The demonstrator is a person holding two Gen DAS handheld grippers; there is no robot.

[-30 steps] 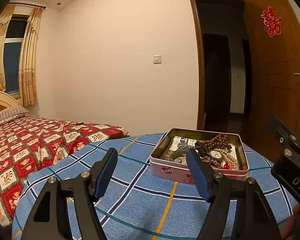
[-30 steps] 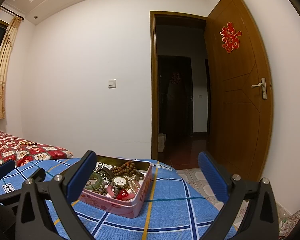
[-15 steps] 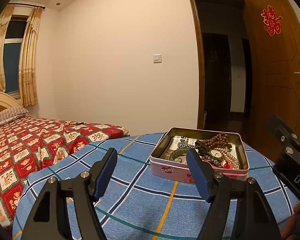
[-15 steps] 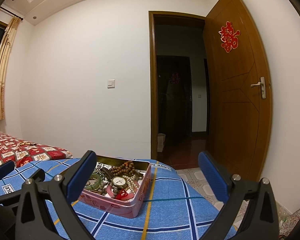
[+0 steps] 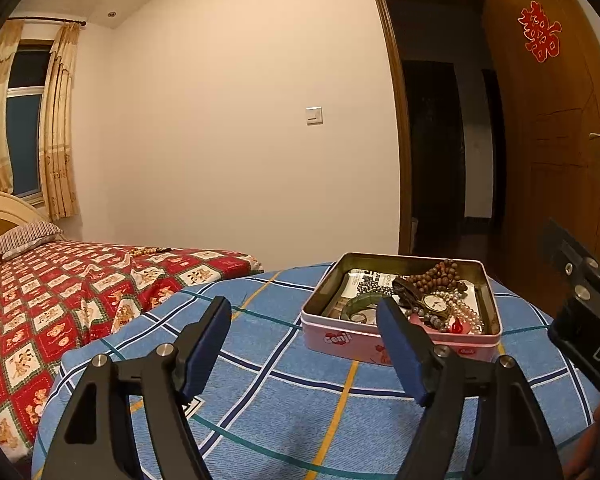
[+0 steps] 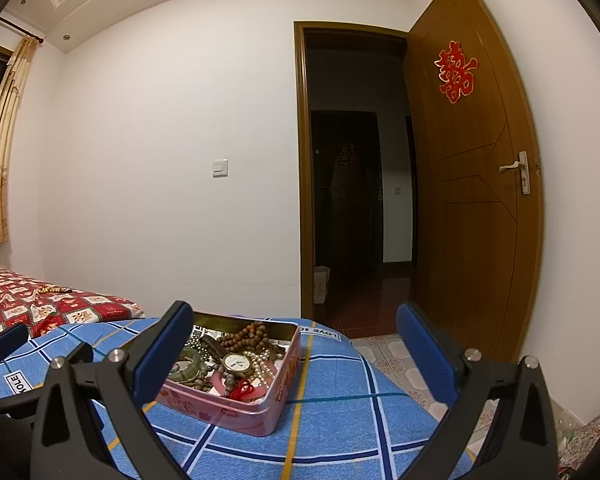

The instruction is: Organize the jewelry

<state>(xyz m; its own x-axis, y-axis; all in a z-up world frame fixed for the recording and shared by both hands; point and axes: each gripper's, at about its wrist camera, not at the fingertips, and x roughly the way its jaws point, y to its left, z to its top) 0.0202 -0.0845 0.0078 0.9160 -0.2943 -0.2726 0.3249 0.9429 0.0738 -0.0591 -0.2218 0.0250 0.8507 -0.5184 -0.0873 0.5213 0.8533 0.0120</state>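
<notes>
A pink tin (image 5: 340,338) stands open on the blue checked cloth (image 5: 284,396). It holds a wooden bead bracelet (image 5: 436,276), a watch (image 5: 434,303), a pearl strand (image 5: 466,312) and a green bangle (image 5: 360,304). My left gripper (image 5: 302,308) hovers just short of the tin's near left corner. Its jaws are opening and nothing is between them. My right gripper (image 6: 294,312) is open wide and empty, with the tin (image 6: 236,412) low to the left of its gap. The watch (image 6: 238,362) lies face up among the beads (image 6: 248,336).
A bed with a red patterned quilt (image 5: 60,300) adjoins the cloth on the left, with a bead strand (image 5: 148,251) lying on it. The cloth drops off at the right toward a tiled floor (image 6: 384,354). A wooden door (image 6: 472,200) stands open beside a dark doorway.
The left gripper's jaws have spread very slightly. Both hands and the tin have stayed in place.
</notes>
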